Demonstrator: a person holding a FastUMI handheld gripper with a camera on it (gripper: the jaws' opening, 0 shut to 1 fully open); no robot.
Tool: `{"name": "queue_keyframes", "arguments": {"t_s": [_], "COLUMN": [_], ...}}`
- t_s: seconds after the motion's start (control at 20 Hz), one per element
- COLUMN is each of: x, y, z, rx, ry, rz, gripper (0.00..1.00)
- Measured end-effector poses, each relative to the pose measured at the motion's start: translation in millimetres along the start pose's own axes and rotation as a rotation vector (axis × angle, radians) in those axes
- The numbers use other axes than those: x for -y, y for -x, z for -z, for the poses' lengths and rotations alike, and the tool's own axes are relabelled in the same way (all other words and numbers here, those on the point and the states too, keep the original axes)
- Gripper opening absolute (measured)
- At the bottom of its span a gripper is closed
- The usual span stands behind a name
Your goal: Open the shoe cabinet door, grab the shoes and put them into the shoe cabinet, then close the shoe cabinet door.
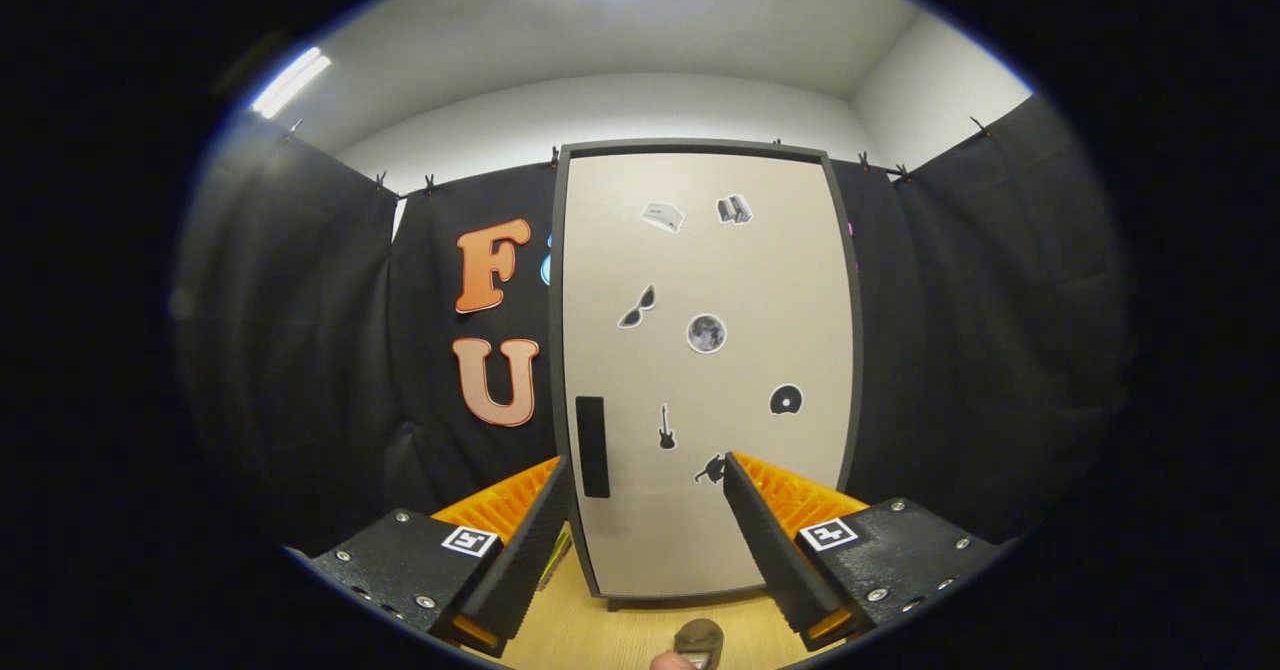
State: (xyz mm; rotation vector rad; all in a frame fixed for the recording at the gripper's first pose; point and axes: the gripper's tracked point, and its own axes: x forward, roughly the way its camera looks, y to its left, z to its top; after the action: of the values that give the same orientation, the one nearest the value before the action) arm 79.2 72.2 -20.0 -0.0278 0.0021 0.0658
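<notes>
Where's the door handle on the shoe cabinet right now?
In the gripper view the black handle sits low on the closed cabinet door's left edge, just beyond the open gripper's left fingertip.

The camera rides on the gripper (645,540) and looks forward along its two spread fingers (530,540), level and straight at the closed shoe cabinet door (705,370) just beyond them. It sits low, near the wooden floor (600,635), with the ceiling above.

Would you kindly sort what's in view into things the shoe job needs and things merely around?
Needed:
- beige shoe cabinet door, closed
- black vertical door handle
- brown shoe on floor
- gripper, jaws open

Around:
- stickers on door
- black cloth wall
</notes>
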Motion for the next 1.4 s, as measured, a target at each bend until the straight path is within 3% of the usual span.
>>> {"name": "queue_keyframes", "arguments": {"t_s": [0.35,0.55,0.95,1.1,1.4], "x": [-42.5,-53.9,-51.9,-57.2,-57.1], "y": [-85.7,-127.9,-183.2,-183.5,-179.6], "z": [24.5,47.1,86.2,82.4,84.4], "rx": [0.042,0.024,-0.062,-0.032,-0.071], "ry": [0.033,0.063,0.023,0.009,-0.001], "rz": [-0.062,-0.051,-0.02,-0.01,-0.043], "gripper": [0.94,0.9,0.6,0.38,0.31]}}
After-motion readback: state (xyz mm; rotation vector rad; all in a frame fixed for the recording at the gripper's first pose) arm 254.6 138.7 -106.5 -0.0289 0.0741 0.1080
